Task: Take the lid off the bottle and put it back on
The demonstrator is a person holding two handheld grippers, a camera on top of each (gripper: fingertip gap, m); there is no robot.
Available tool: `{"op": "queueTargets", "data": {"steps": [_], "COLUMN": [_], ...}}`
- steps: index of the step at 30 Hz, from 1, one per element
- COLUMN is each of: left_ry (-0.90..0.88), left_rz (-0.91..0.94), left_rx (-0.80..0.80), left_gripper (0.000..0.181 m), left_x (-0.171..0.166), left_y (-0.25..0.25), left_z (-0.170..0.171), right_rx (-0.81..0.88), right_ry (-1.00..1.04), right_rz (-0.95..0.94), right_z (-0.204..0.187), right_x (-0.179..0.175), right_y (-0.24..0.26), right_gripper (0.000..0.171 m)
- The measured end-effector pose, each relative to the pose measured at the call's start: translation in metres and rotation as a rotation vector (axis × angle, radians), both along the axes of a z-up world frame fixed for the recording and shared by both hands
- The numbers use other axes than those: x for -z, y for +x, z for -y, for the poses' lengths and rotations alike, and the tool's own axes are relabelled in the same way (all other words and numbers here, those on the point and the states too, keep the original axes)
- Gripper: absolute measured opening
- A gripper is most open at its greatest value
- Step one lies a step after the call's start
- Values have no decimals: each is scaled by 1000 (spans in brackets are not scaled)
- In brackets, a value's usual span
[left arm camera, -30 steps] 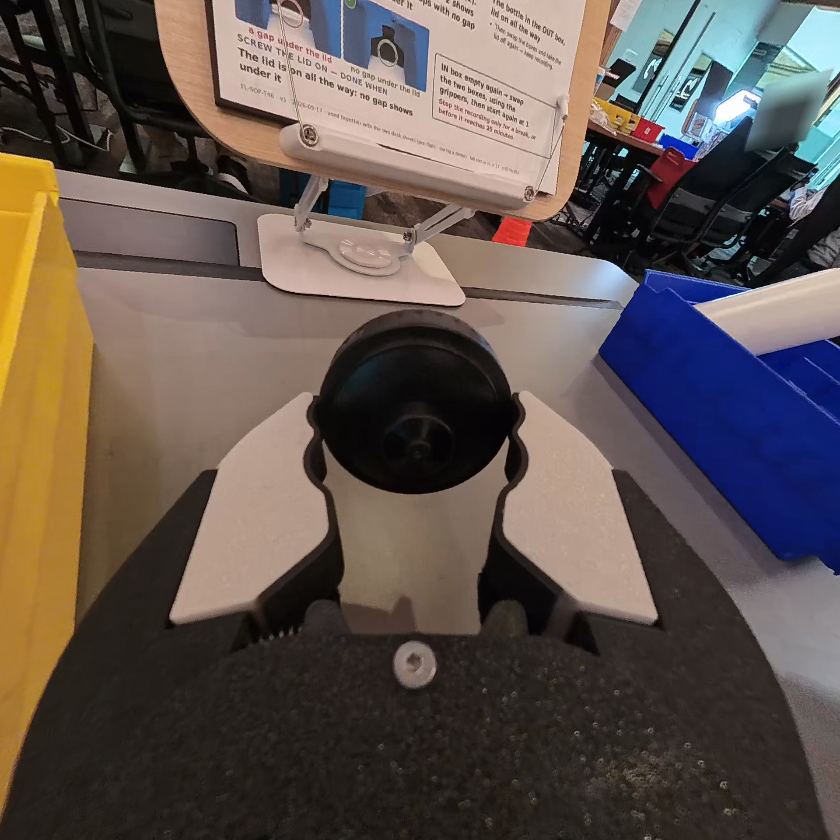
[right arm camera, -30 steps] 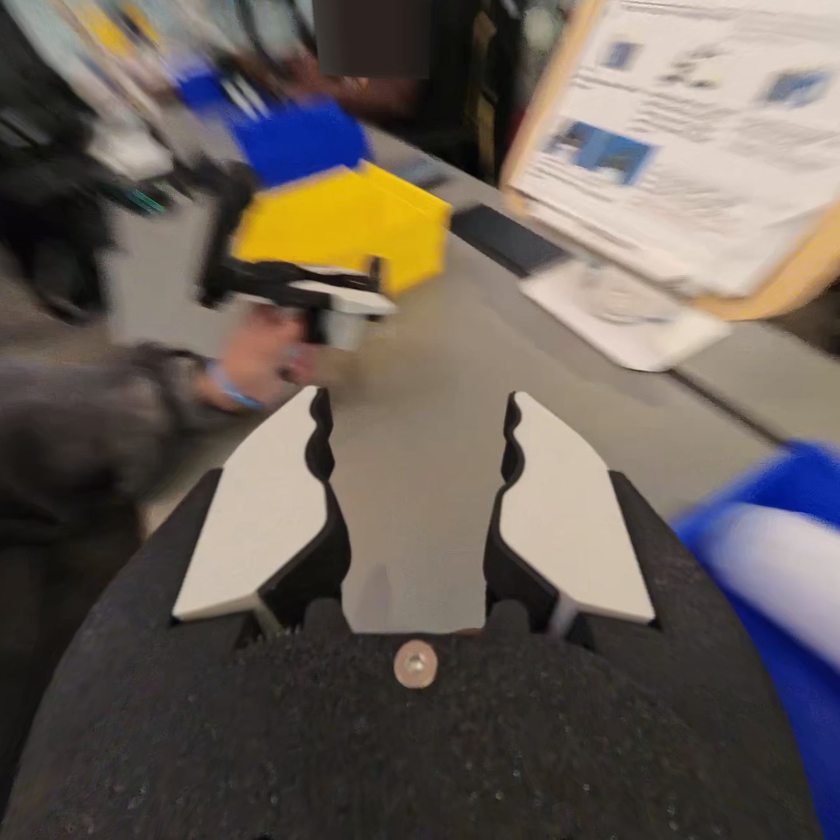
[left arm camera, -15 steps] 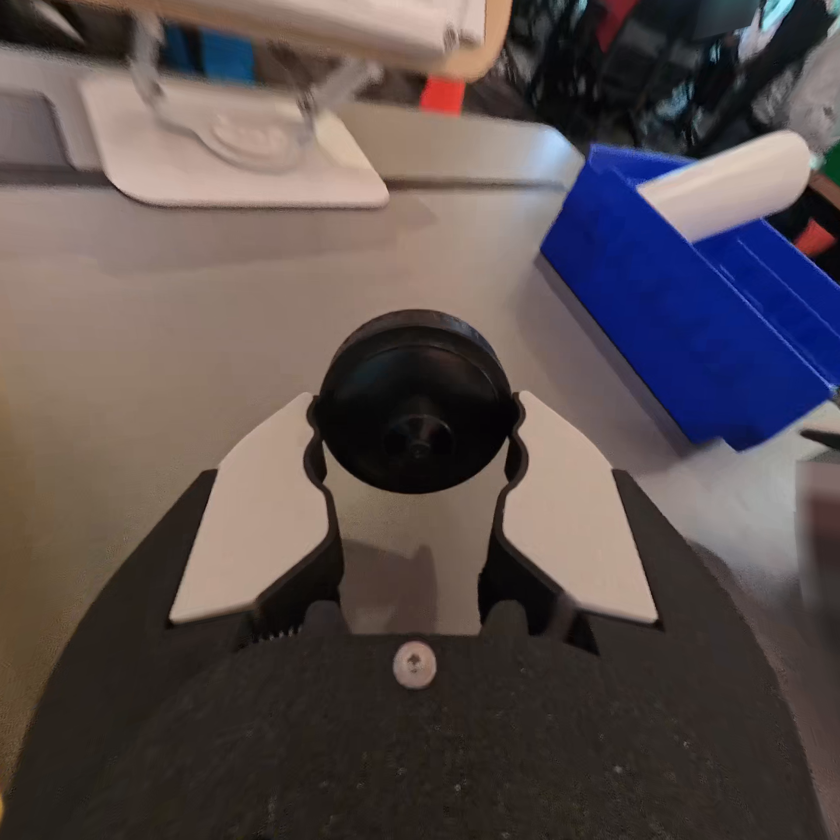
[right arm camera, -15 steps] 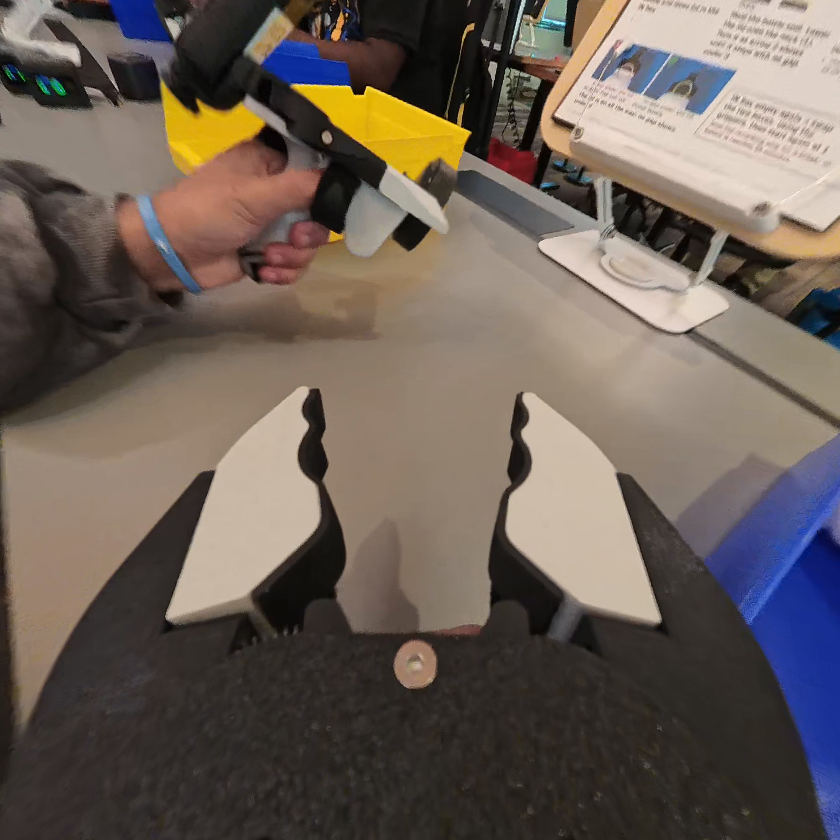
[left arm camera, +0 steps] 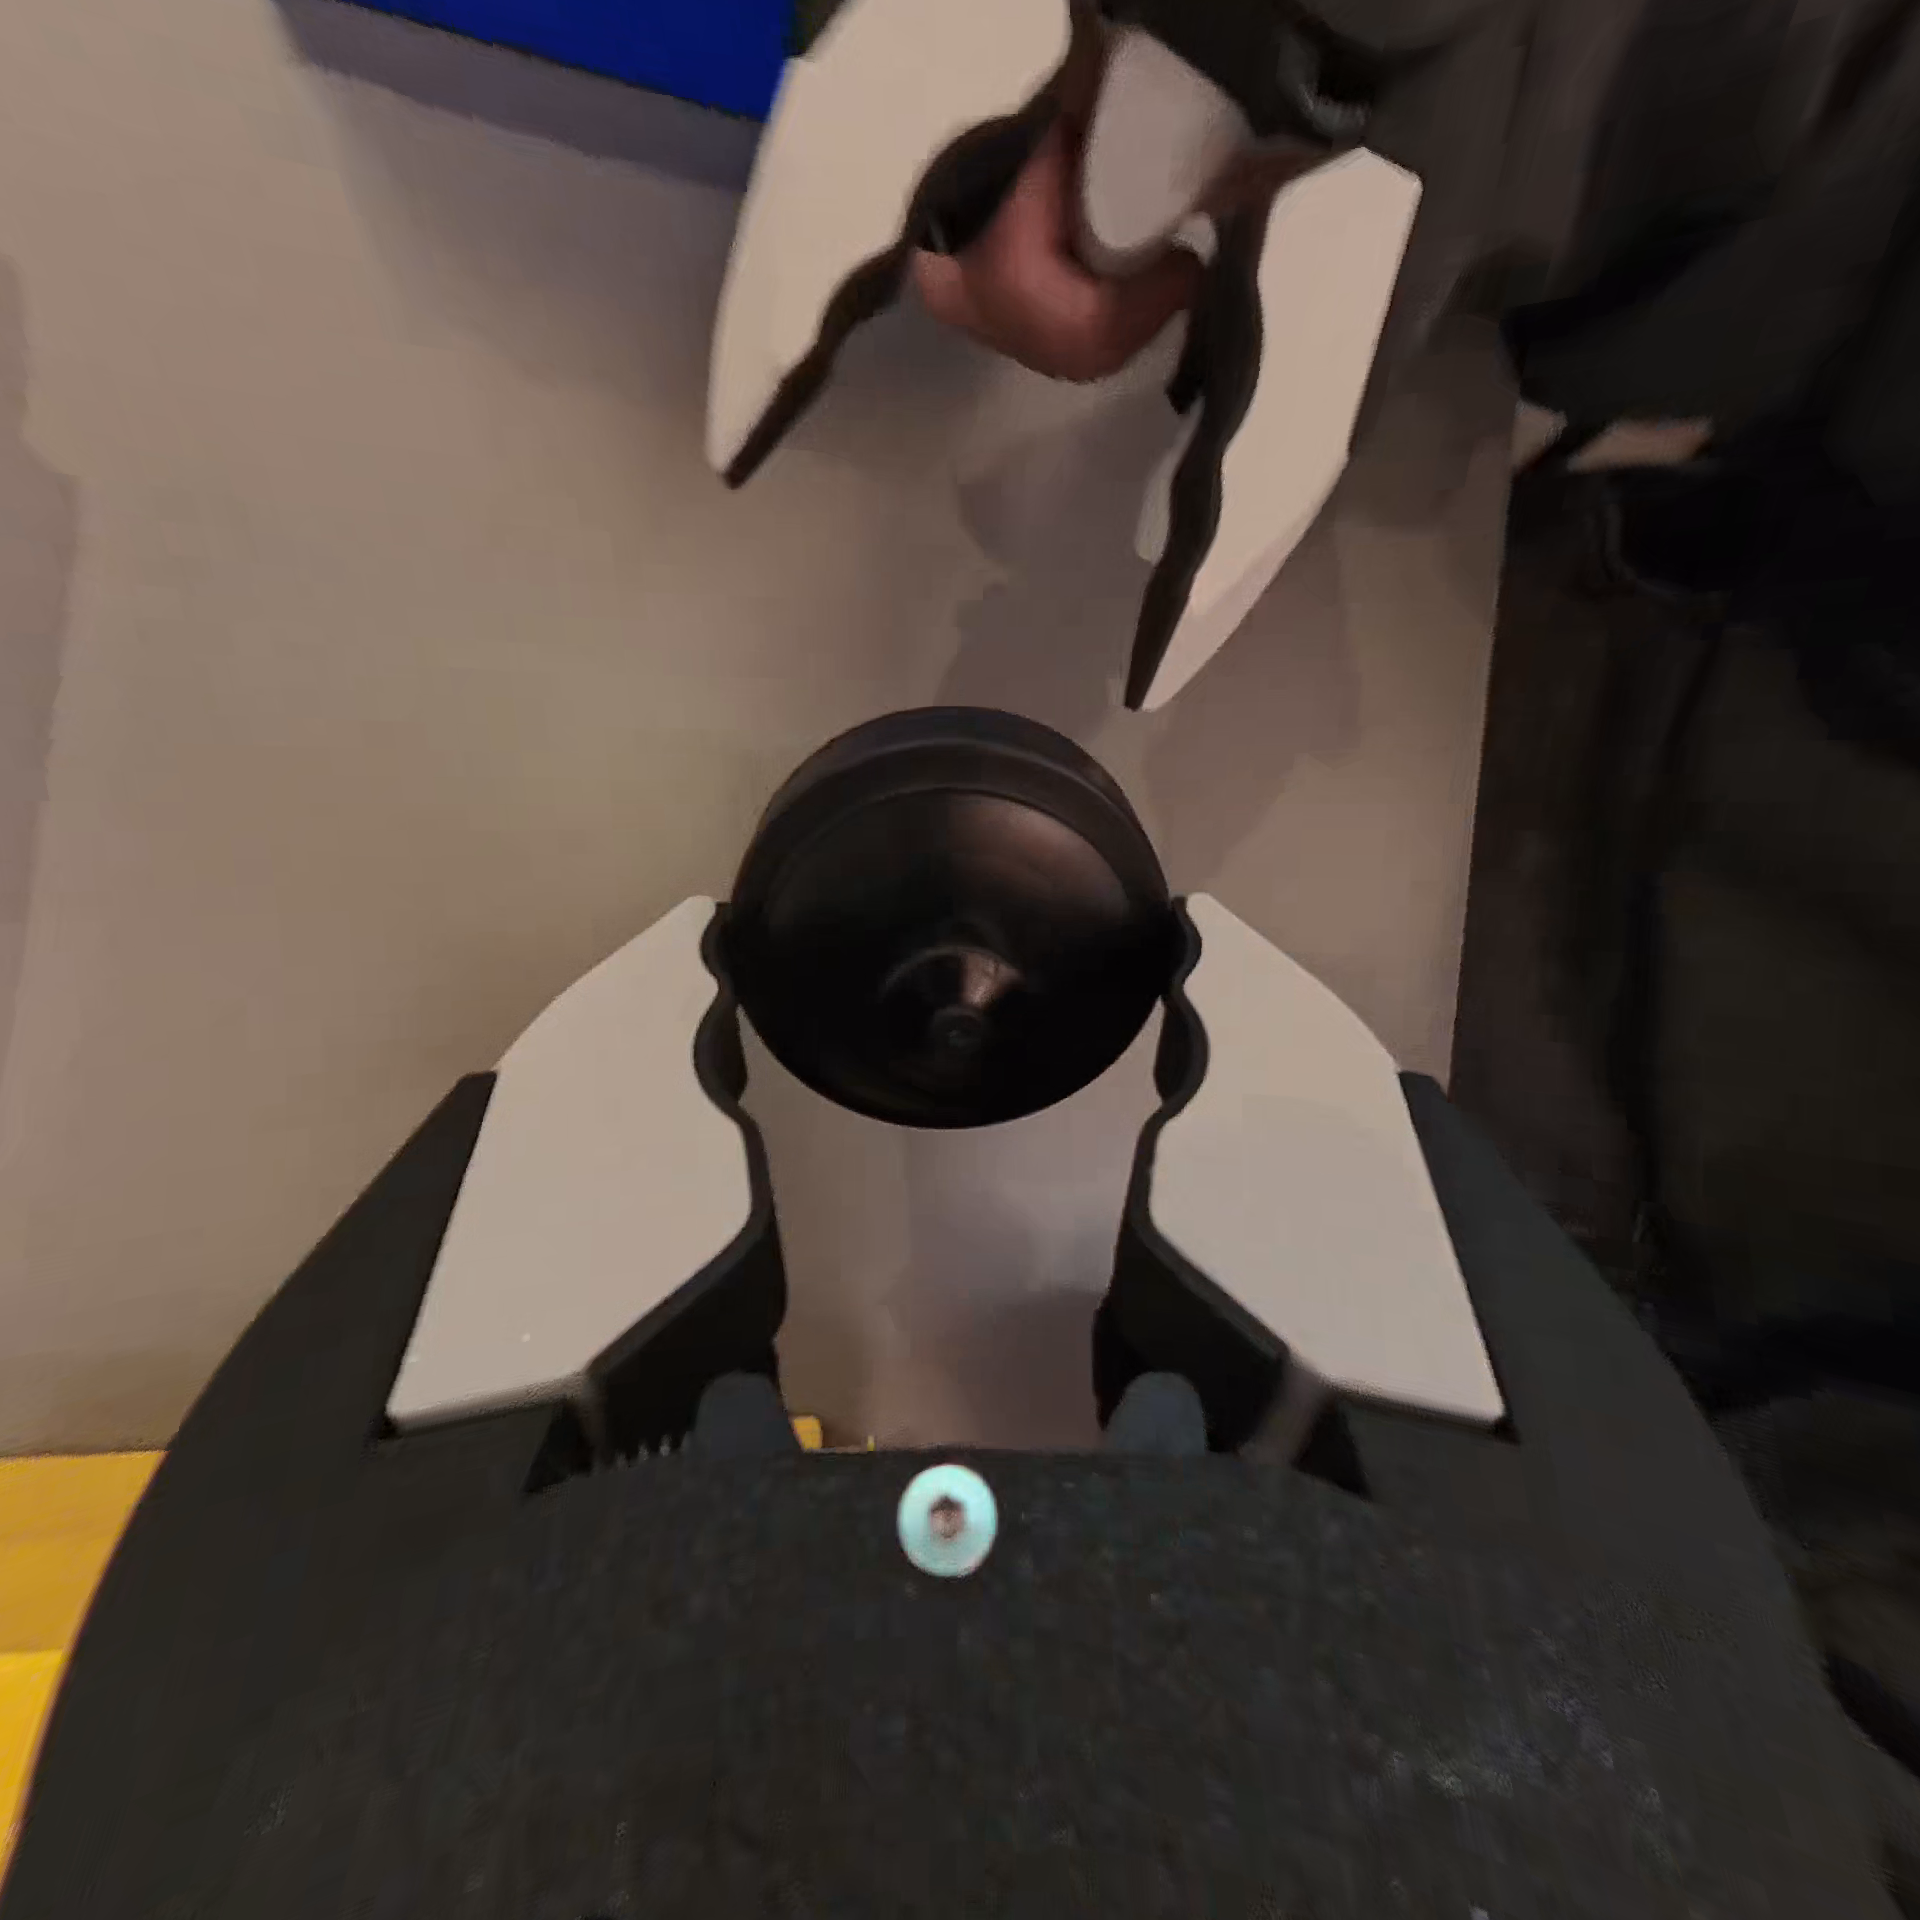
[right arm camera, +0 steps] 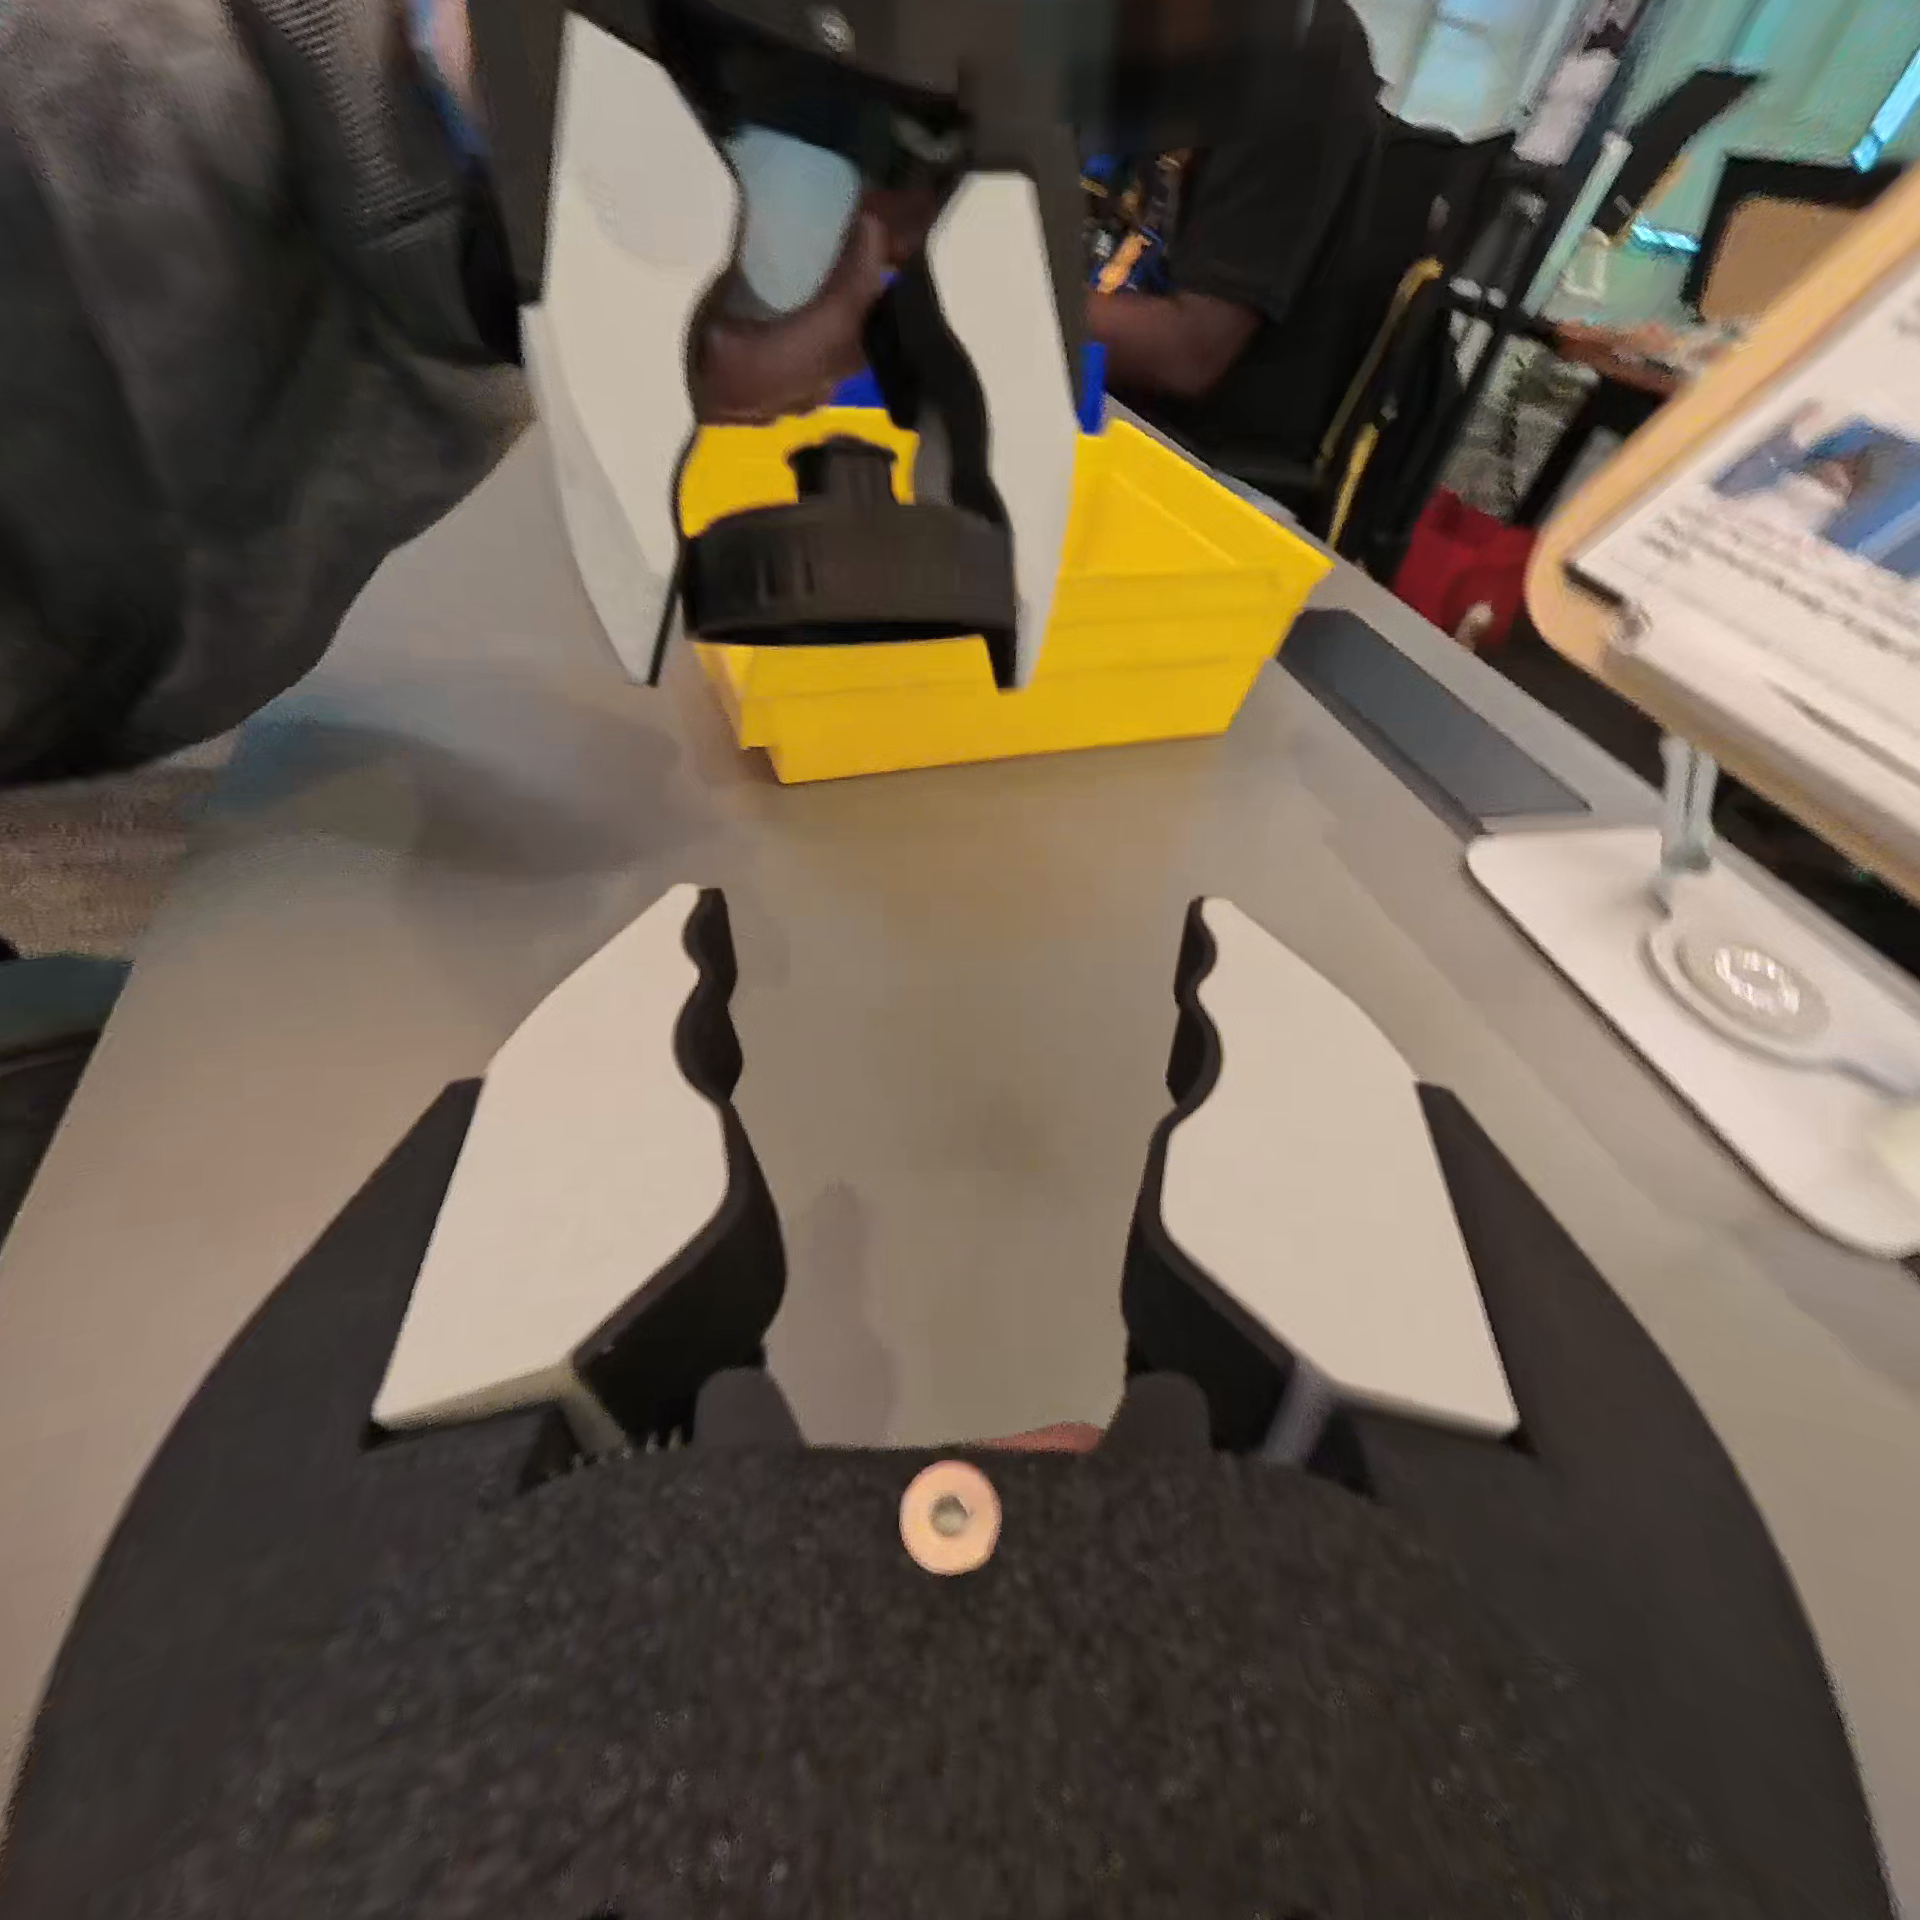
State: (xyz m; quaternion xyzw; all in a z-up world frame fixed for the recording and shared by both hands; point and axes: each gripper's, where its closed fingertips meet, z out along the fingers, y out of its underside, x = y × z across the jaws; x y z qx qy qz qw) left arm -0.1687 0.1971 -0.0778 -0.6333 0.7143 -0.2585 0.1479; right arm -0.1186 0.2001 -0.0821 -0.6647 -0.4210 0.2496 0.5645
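Observation:
My left gripper is shut on the black screw lid, whose hollow underside with a centre nub faces the camera. In the right wrist view the left gripper hangs fingers-down above the grey table, with the lid level between its fingers and its spout pointing up. My right gripper is open and empty, low over the table. It also shows in the left wrist view, open, just beyond the lid. No bottle is in view.
A yellow bin stands on the table behind the held lid. An instruction board on a white stand base is at the right. A blue bin edge lies beyond. A person's dark sleeve fills the left.
My left gripper has swung round and tipped downward with the lid, away from the board and towards the right gripper. The two grippers are now much closer together. The right gripper stays open.

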Motion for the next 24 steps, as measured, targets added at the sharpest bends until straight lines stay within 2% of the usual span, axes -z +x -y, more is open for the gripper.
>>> {"op": "queueTargets", "data": {"steps": [5, 10, 16, 19, 22, 24], "left_ry": [-5, 38, -37, -112, -150, -167], "left_rz": [-130, -237, -328, -336, -351, -350], "left_rx": [136, 253, 297, 315, 316, 314], "left_gripper": [77, 77, 77, 77, 77, 77], "left_x": [3, 12, 20, 18, 19, 19], "left_y": [-9, -15, -9, -4, -3, -1], "left_z": [23, 38, 53, 62, 63, 65], "right_rx": [-96, -169, -204, -188, -157, -148], "right_ry": [107, 266, 407, 494, 574, 612], "right_rz": [35, 113, 218, 313, 351, 372], "right_z": [11, 34, 55, 55, 53, 53], "right_x": [-8, -10, -15, -9, -10, -11], "right_y": [-25, -40, -50, -49, -43, -39], "right_gripper": [83, 78, 74, 60, 33, 28]}}
